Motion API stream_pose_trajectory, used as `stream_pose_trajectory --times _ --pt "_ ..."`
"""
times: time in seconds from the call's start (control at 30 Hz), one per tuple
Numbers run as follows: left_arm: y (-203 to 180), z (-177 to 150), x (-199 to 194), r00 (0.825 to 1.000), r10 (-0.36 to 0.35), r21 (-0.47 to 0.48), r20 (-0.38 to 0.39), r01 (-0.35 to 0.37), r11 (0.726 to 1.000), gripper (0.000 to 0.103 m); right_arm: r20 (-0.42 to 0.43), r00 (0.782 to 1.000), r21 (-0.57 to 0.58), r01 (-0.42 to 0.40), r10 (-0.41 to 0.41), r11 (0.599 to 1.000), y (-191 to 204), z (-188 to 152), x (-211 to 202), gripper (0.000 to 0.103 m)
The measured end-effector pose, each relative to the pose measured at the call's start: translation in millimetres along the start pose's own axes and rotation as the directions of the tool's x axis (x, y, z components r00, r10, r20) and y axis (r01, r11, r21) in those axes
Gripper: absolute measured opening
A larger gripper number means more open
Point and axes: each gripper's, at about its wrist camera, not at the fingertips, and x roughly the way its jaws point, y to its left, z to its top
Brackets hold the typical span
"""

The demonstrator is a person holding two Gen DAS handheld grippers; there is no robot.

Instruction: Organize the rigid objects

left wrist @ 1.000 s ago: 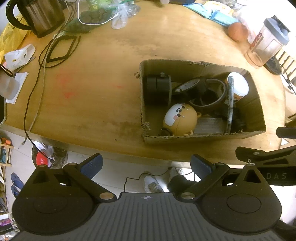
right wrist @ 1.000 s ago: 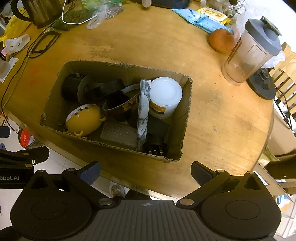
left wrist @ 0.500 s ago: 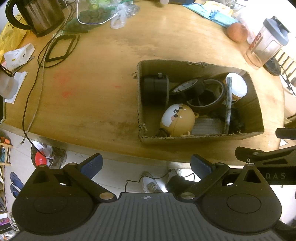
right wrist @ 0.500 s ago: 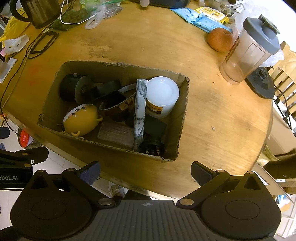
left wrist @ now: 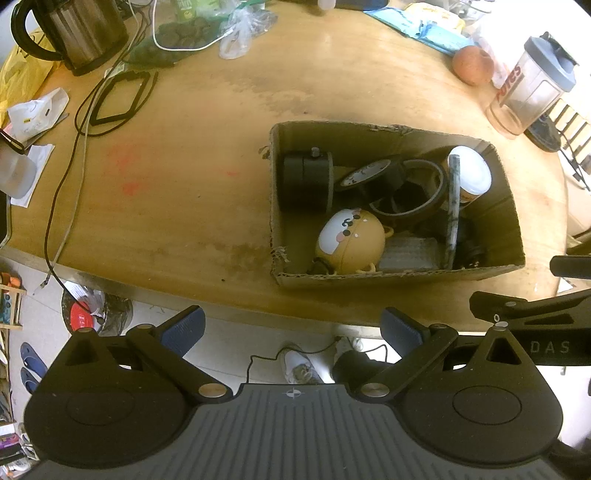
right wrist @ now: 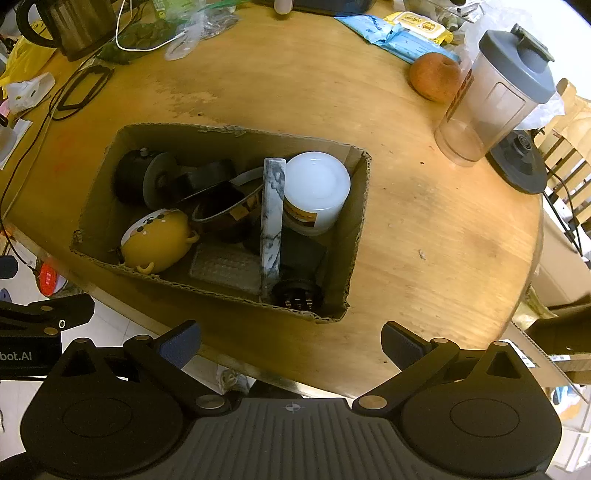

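Observation:
A cardboard box [left wrist: 369,133] [right wrist: 229,131] sits on the round wooden table near its front edge. It holds a yellow round toy with a white face [left wrist: 349,242] [right wrist: 159,242], a black cylinder [left wrist: 304,182], a dark bowl [right wrist: 225,214], a marbled bar [right wrist: 271,218], a white-lidded jar [right wrist: 316,192] and a clear ridged block [right wrist: 225,266]. My left gripper [left wrist: 291,328] is open and empty, held off the table's front edge. My right gripper [right wrist: 290,339] is open and empty, just in front of the box.
A kettle [left wrist: 79,33], cables [left wrist: 59,206] and a black frame [left wrist: 118,98] lie at the left. A blender jug [right wrist: 495,92], its base [right wrist: 519,162] and an apple [right wrist: 434,75] stand at the right. Bags clutter the table's far edge.
Both views have shifted slightly, so the box sits a little further left in each. Both grippers stay open and empty.

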Motion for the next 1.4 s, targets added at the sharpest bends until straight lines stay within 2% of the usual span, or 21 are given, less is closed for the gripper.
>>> stream_pose_trajectory --times 0.73,1.4 --pt "-9 18 -8 1.000 0.007 0.022 0.024 -0.008 1.000 0.103 0.052 0.999 0.023 -0.015 0.013 1.000 -8 14 -10 0.103" --pt "-5 13 -5 1.000 0.015 0.015 0.015 -0.015 1.000 0.103 0.027 1.000 0.037 -0.017 0.016 0.999 -5 9 -3 0.103"
